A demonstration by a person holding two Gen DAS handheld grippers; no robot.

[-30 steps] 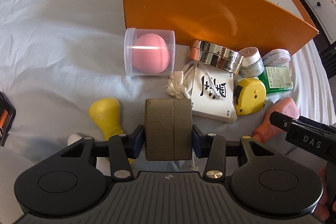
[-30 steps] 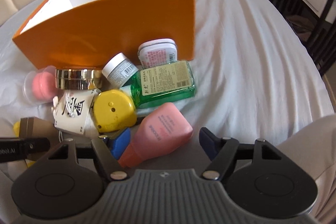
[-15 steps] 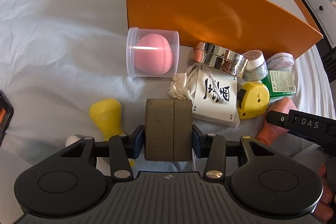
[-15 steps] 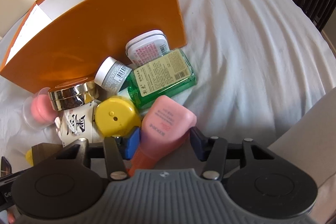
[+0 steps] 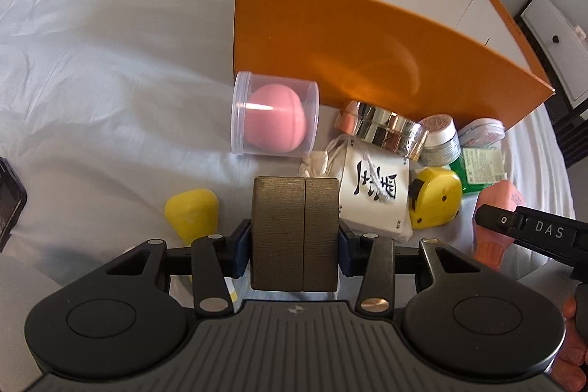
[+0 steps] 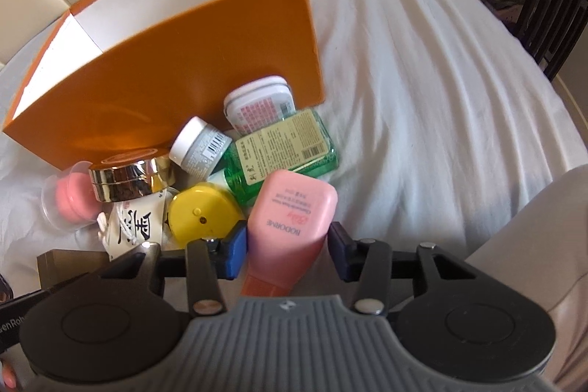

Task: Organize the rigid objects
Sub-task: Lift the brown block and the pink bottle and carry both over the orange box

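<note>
bottle: pink bottle (image 6: 290, 226) between right claw (image 6: 284, 250) pads, closing | left claw (image 5: 295, 239) clamps brown box (image 5: 294, 230)

Each handheld gripper (image 5: 295, 241) (image 6: 286, 252) had a ribbed grey body flanked by two round black housings, black linkage arms pinned with silver and brass-coloured screws, and blue pads on its fingertips (image 6: 235, 250). White lettering reading "DAS" marked the right gripper's side in the left wrist view.

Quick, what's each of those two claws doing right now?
Left gripper: closed on the brown box.
Right gripper: jaws just closing around the pink bottle; full grip unclear.
</note>
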